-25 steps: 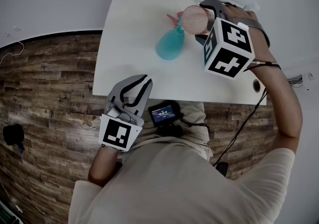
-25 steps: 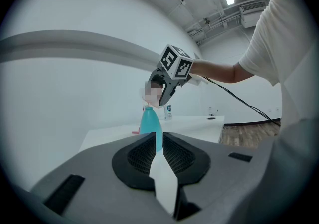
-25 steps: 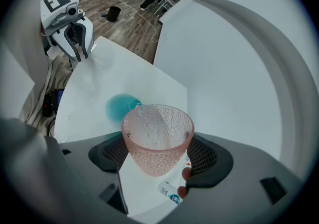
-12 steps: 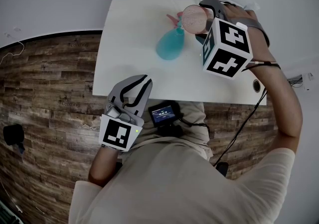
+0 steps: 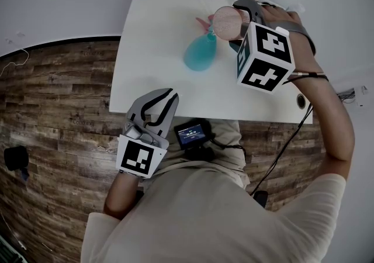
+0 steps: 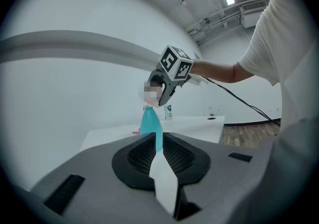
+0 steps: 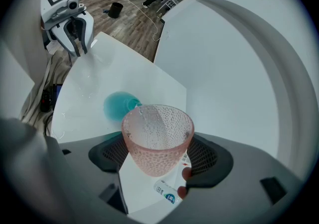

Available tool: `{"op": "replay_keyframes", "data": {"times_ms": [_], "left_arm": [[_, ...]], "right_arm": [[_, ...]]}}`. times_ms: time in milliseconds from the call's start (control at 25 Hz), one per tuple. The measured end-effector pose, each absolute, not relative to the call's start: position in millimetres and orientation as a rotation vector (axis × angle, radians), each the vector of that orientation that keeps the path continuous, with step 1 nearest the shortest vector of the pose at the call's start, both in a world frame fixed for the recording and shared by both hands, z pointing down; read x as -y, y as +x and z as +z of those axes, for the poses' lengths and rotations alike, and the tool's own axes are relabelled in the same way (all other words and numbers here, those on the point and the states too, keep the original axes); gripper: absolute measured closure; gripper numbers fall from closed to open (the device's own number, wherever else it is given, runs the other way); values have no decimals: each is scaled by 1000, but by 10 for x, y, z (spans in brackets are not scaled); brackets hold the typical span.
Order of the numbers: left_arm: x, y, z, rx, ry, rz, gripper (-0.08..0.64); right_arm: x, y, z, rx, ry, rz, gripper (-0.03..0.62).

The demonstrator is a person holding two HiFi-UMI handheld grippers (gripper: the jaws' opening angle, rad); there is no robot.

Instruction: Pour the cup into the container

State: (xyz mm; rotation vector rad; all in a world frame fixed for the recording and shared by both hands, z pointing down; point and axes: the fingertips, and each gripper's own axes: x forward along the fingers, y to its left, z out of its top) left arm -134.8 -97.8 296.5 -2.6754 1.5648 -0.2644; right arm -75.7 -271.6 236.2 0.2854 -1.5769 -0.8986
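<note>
Upper right of the head view: your right gripper (image 5: 235, 27) pinches the pink dimpled cup (image 7: 157, 136) between widely spread fingers, one pad on each side of its wall. The cup is tilted, its rim just above the neck of the teal bottle (image 5: 200, 52), which stands upright near the centre of the white table (image 5: 152, 28). Lower left: your left gripper (image 5: 166, 99) hangs at the table's near edge, well apart from the bottle, fingers (image 6: 137, 157) pressed almost together with nothing between them
</note>
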Motion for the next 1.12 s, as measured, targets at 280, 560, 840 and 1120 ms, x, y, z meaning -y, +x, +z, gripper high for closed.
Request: {"op": "replay_keyframes", "data": {"times_ms": [280, 560, 840, 1120], "left_arm": [[963, -1360, 2962, -1570, -2676, -263, 520], [974, -1361, 2952, -1570, -2673, -264, 520], [960, -1375, 2944, -1568, -2673, -260, 520], [958, -1373, 2949, -1569, -2671, -265, 520]], "right_arm": [[2721, -760, 2358, 1569, 286, -907, 221], [2707, -775, 2348, 1558, 280, -926, 221], [2702, -786, 2355, 1546, 278, -928, 221], [2717, -758, 2341, 1528, 285, -946, 221]]}}
